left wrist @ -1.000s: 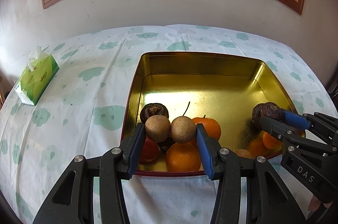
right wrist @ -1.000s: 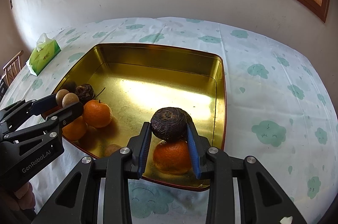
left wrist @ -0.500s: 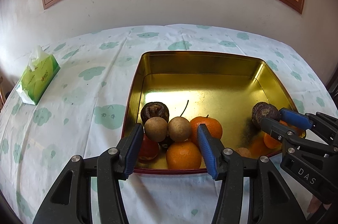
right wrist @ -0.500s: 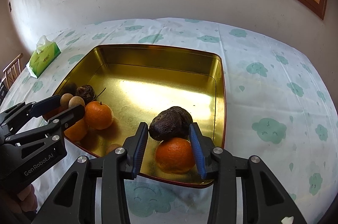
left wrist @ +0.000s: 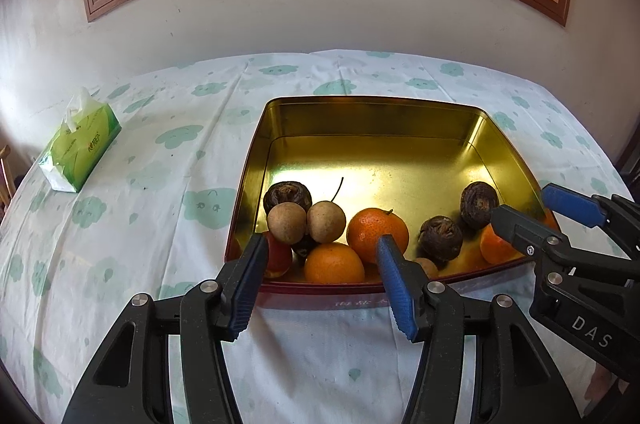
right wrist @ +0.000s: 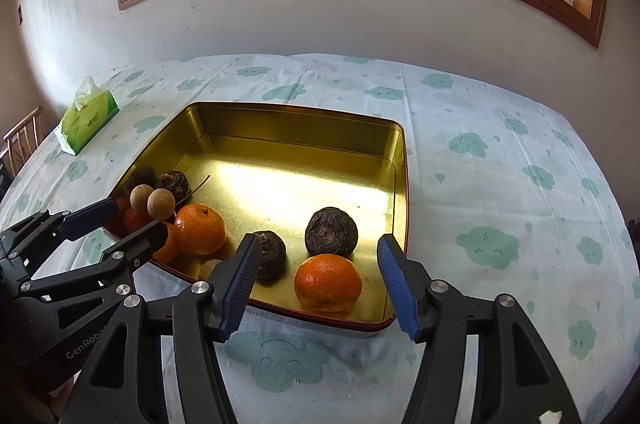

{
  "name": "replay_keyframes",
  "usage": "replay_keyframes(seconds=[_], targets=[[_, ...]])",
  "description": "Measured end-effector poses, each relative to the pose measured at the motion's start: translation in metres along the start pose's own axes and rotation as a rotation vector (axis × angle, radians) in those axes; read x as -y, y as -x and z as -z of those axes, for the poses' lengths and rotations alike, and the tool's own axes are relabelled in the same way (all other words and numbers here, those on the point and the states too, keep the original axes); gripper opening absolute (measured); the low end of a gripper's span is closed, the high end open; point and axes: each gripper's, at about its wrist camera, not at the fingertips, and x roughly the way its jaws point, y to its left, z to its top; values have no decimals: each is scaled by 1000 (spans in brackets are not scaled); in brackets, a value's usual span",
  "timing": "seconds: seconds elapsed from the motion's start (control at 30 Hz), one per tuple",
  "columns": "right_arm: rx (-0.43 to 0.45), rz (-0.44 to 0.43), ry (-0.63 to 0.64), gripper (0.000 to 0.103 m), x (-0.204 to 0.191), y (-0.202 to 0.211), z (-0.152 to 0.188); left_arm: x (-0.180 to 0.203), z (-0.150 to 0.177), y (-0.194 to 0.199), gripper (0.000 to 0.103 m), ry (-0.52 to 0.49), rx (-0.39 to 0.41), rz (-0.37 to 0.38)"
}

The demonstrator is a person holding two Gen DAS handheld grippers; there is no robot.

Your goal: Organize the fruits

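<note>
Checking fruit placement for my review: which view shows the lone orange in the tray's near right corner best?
The right wrist view: the orange lies whole and unblocked in the gold tray. In the left wrist view the same orange is only a sliver, mostly hidden behind the right gripper.

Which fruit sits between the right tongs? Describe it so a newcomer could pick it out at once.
Start at the gold tray on the cloud-print cloth, then go to its near right corner. Between the opening right tongs, untouched, lies an orange. It sits apart from the other oranges, with only two dark wrinkled fruits behind it.
</note>
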Motion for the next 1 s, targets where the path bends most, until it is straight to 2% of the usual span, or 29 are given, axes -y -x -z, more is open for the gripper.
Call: replay_keyframes(seconds=[0.3,0.4,0.67,1.0], targets=[[-13,-1,-84,60,6,26,21,-2,17,35,57,31,20,-25],[-23,2,-98,65,4,34,35,-1,29,45,57,24,17,-41],[-7,26,-62,66,-12,61,66,-4,58,63,57,37,-6,-75],[21,51,-24,66,-23,79,84,-2,85,78,57,35,-23,-75]])
